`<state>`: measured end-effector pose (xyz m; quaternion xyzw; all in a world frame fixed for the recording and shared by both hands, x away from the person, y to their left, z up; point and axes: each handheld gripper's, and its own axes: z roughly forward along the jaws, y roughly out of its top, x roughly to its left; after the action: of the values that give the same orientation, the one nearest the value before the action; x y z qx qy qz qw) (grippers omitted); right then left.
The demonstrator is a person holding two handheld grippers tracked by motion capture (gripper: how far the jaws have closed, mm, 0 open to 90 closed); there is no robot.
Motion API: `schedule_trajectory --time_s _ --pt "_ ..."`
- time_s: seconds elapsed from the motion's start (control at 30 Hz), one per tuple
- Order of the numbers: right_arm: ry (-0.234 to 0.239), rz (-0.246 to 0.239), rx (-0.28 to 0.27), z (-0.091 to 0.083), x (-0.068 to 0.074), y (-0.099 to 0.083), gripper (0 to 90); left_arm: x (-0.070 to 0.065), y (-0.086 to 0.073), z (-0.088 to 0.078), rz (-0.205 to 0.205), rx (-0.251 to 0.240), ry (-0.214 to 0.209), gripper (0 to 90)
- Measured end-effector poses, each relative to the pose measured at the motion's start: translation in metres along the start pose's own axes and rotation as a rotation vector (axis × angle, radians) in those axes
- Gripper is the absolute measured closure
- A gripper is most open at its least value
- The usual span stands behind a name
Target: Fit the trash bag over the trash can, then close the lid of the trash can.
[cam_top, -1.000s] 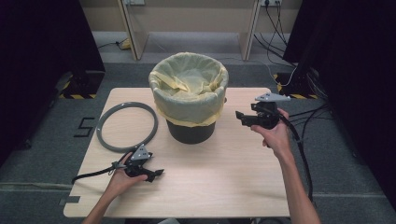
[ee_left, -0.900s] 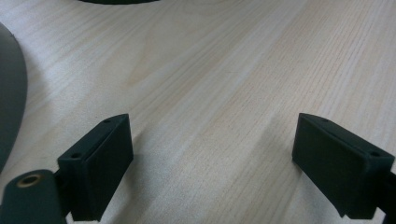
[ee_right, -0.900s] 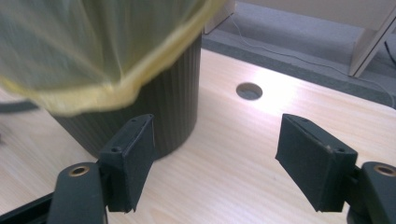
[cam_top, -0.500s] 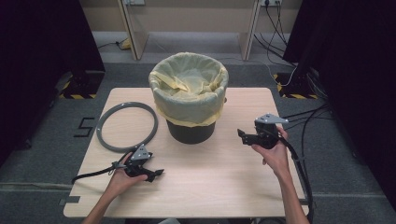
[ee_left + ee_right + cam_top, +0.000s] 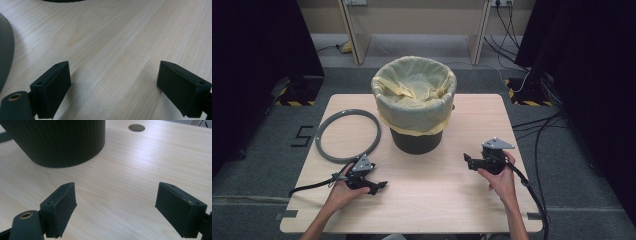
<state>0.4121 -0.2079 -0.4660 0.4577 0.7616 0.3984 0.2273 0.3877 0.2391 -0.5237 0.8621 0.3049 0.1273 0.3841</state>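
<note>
Both grippers are low over the wooden table (image 5: 437,200), and neither carries anything. The left gripper (image 5: 379,186) sits at the near left, jaws spread wide with bare wood between them, just near of the grey ring (image 5: 347,135) lying flat on the left side of the table. The right gripper (image 5: 467,161) hovers at the near right, its jaws just having opened and now standing wide, nothing between them. It points at the dark bin (image 5: 415,141), which stands upright in the far middle of the table. The yellow bag (image 5: 414,100) lines the bin and folds over its rim.
</note>
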Motion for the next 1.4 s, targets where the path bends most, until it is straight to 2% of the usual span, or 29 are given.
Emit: schedule_trajectory --time_s 0.2,0.47,0.8,1.07,1.2,1.4 --pt "-0.009 -0.004 0.018 0.003 0.007 -0.017 17.2 0.000 0.000 0.000 0.001 0.001 0.000 10.8" --pt "-0.010 -0.012 0.087 0.006 0.012 -0.038 17.2 0.000 0.000 0.000 -0.001 0.001 -0.001 10.6" --pt "-0.015 -0.035 0.138 0.003 0.023 -0.053 17.3 0.000 0.000 0.000 -0.002 0.001 -0.001 10.6" --pt "-0.020 -0.025 0.139 -0.004 0.026 -0.061 17.3 0.000 0.000 0.000 0.000 0.001 0.000 10.6" --pt "-0.042 -0.013 0.149 -0.005 0.025 -0.065 16.8 0.000 0.000 0.000 0.000 0.002 0.001 10.4" --pt "-0.034 -0.004 0.147 -0.004 0.026 -0.065 15.9 0.000 0.001 0.000 -0.001 0.003 -0.001 10.5"
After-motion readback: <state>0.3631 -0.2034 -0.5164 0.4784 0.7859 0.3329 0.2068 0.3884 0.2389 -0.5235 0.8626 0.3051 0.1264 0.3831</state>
